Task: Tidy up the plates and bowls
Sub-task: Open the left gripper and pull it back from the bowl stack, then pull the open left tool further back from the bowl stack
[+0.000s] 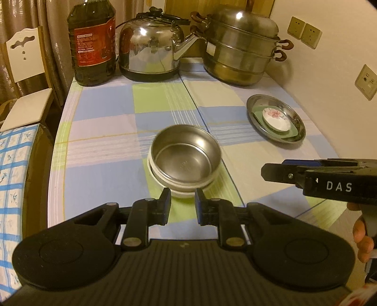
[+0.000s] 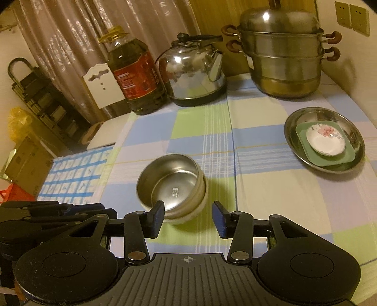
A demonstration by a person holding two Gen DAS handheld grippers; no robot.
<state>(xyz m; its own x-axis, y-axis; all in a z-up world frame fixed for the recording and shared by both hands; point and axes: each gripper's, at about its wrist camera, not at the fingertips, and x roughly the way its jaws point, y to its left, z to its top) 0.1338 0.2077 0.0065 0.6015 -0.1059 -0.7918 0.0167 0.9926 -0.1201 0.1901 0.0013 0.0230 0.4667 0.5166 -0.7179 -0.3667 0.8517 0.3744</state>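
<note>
Both claws, left gripper (image 1: 183,196) narrow and right gripper (image 2: 188,209) wider, are hovering empty just before the stacked steel bowls (image 1: 185,155).

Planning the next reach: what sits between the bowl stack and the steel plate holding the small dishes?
Nothing: only bare checked tablecloth lies between the bowl stack and the steel plate, clearest in the right wrist view.

Dim, warm yellowish indoor light fills both views, seemingly from a lamp overhead. Bright glare spots sit on the kettle (image 1: 150,47) and the steamer lid (image 2: 278,18). The bowls (image 1: 185,160) look slightly smeared, perhaps motion blur, and cast a soft shadow on the bench (image 2: 271,188). Fisheye bending curves the bench edges, and the corners fall dark.
</note>
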